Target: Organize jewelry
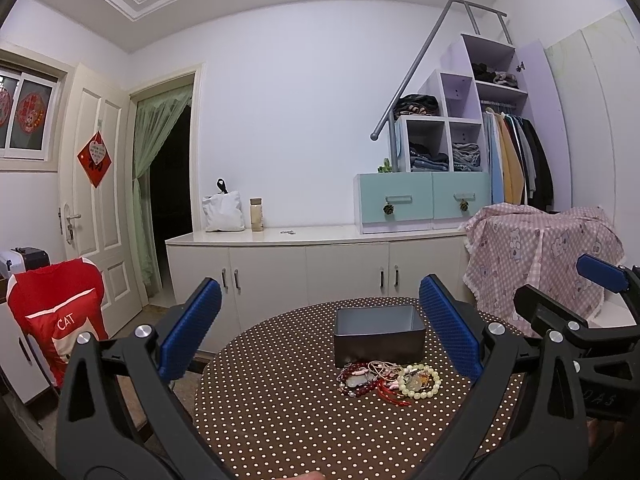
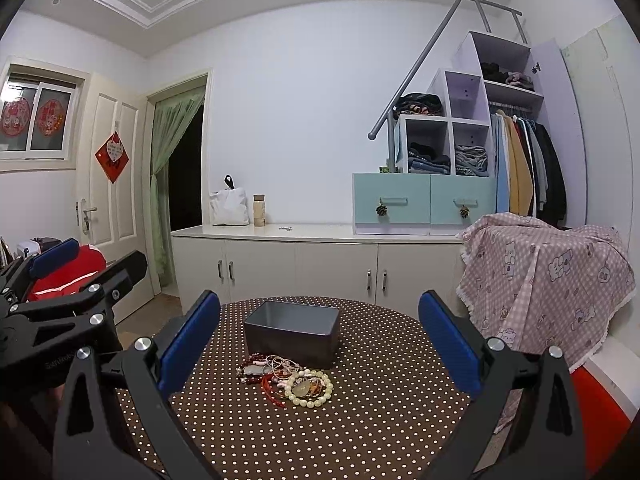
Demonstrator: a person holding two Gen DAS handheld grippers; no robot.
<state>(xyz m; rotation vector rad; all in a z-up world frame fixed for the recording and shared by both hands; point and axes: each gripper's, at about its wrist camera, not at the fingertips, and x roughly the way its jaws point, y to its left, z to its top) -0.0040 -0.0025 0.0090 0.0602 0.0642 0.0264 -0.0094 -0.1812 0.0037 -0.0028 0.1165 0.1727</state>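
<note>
A tangled heap of bead bracelets, red cords and pendants (image 1: 380, 378) lies at lower centre on the round brown polka-dot desk (image 1: 280, 400), touching the front wall of an open grey rectangular metal tin (image 1: 378, 340) whose long axis runs left-right, mouth upward. The heap spreads left-right too. Left gripper (image 1: 320, 328) and right gripper (image 2: 320, 332) hover apart, jaws wide, empty. Lifting one strand risks dragging snagged neighbours off the desk.
</note>
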